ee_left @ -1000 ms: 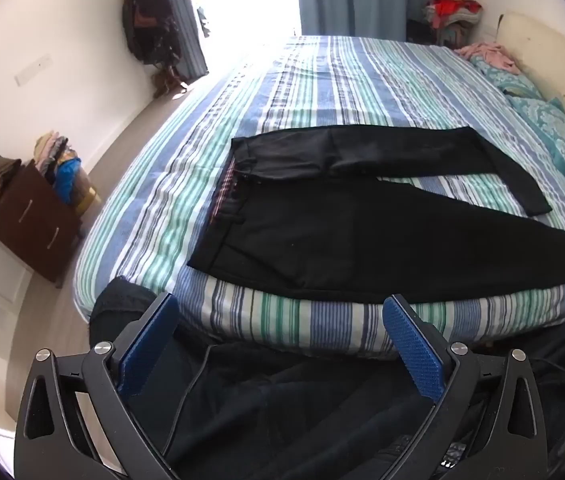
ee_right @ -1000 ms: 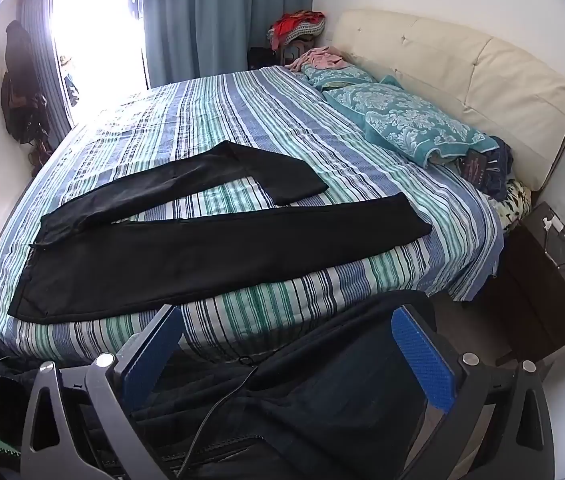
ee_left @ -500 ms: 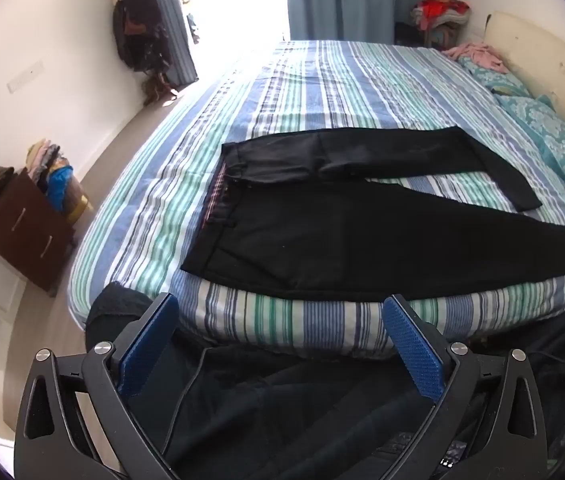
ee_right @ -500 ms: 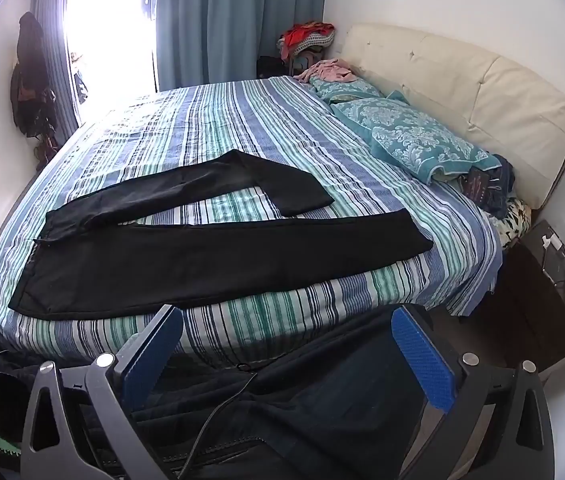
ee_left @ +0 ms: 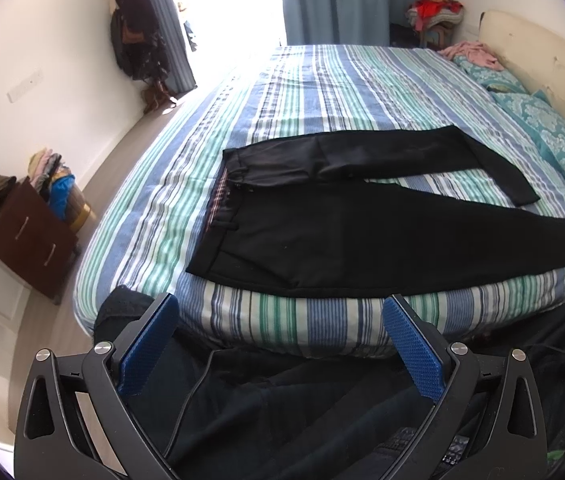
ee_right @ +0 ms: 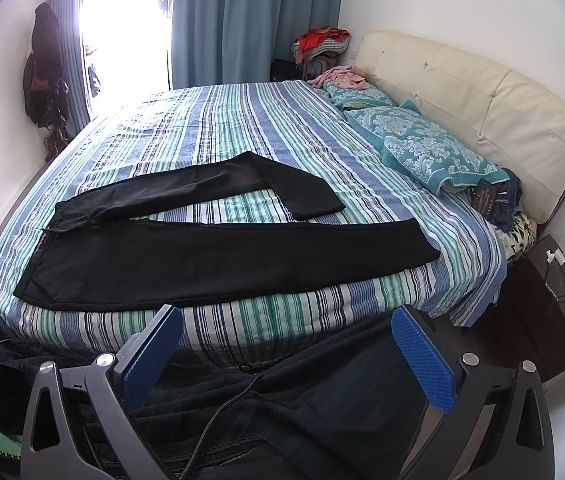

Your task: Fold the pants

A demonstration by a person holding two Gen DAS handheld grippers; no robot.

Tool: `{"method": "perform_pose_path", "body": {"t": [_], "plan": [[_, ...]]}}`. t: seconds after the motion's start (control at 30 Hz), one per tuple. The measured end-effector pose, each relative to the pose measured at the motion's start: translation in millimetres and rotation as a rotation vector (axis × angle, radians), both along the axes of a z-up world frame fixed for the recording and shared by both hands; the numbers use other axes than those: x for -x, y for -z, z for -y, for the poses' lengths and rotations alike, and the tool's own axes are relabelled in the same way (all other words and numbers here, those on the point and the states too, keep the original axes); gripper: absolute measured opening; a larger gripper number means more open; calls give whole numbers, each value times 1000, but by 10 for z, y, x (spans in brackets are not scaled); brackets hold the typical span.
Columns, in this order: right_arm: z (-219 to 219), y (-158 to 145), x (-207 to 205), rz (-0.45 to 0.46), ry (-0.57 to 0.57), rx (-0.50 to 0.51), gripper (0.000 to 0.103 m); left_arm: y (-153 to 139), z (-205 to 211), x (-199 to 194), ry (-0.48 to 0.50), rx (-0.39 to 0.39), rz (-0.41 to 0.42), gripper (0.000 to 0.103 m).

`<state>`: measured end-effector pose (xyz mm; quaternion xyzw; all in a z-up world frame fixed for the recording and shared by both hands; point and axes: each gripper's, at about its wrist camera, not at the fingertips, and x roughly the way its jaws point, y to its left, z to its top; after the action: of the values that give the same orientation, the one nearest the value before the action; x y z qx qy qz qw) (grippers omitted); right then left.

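Note:
Black pants [ee_left: 342,236] lie spread flat on the striped bed [ee_left: 322,88], waistband to the left and both legs running right. In the right wrist view the pants [ee_right: 210,256] show the far leg bent, its lower part angled back toward the near leg. My left gripper [ee_left: 280,344] is open, held short of the bed's near edge, below the waist end. My right gripper [ee_right: 286,354] is open too, held before the near edge below the leg part. Neither touches the cloth. A person's dark clothing and a cable fill the space under both grippers.
A cream headboard [ee_right: 462,92] and teal pillows [ee_right: 422,148] lie at the bed's right end. A dark nightstand [ee_right: 550,300] stands at the right corner. A brown drawer unit [ee_left: 30,236] piled with clothes stands left by the wall. Curtains [ee_right: 250,20] and a bright window are behind.
Both grippers tilted up slightly, so the bed and pants sit lower in each view and more of the far wall shows. The pants have not moved. Both grippers stay open.

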<state>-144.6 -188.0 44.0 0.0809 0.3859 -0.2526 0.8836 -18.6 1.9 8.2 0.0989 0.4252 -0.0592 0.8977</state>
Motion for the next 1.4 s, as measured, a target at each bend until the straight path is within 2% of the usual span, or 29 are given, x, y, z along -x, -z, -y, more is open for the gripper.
{"method": "perform_pose_path", "body": {"t": [1.4], "plan": [[-154,59,-153,-16,-70,1,103,64,-68,15,-7,-6,-12,102]]}}
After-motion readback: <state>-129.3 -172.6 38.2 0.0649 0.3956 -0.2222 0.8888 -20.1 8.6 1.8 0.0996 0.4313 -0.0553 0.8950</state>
